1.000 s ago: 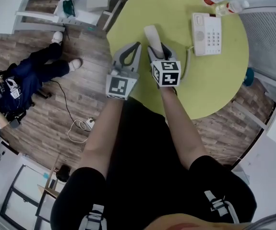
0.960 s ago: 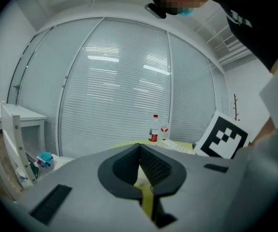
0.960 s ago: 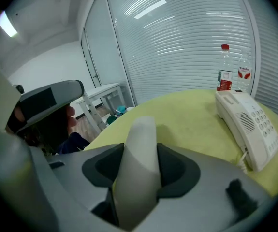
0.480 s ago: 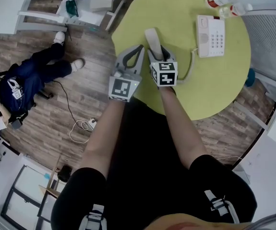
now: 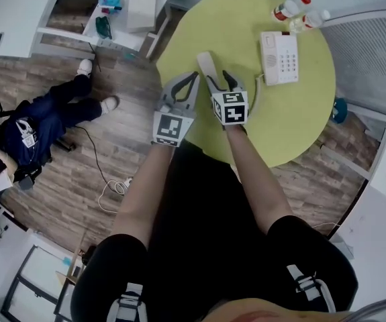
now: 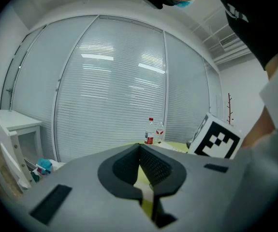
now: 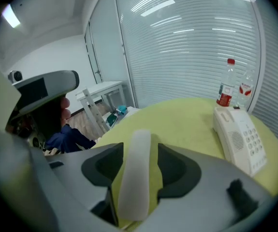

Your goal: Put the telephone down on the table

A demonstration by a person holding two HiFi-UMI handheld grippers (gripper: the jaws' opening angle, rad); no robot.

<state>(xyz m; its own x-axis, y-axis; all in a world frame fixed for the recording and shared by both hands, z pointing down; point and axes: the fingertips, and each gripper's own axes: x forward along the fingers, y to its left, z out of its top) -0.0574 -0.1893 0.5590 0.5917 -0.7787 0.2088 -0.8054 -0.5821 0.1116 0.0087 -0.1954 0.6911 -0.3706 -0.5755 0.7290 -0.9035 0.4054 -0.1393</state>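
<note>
The white handset (image 5: 205, 64) (image 7: 135, 173) points away from me over the round yellow-green table (image 5: 293, 119) (image 7: 187, 120). My right gripper (image 5: 219, 79) (image 7: 138, 153) is shut on it across its width. Those jaws have just been opening a little, and the handset is still between them. A curly cord (image 5: 254, 89) runs from the handset to the white phone base (image 5: 280, 58) (image 7: 240, 139) at the far right of the table. My left gripper (image 5: 191, 78) (image 6: 139, 151) hangs beside the right one at the table's left edge, shut and holding nothing.
Two bottles (image 5: 288, 9) (image 7: 226, 88) (image 6: 150, 132) stand behind the phone base. A white desk (image 5: 125, 9) is off the table's far left. A person (image 5: 38, 123) sits on the wooden floor at left, and a cable (image 5: 115, 180) lies near my legs.
Both grippers have risen slightly together, and the handset has come up with the right one. The phone base has not moved on the table.
</note>
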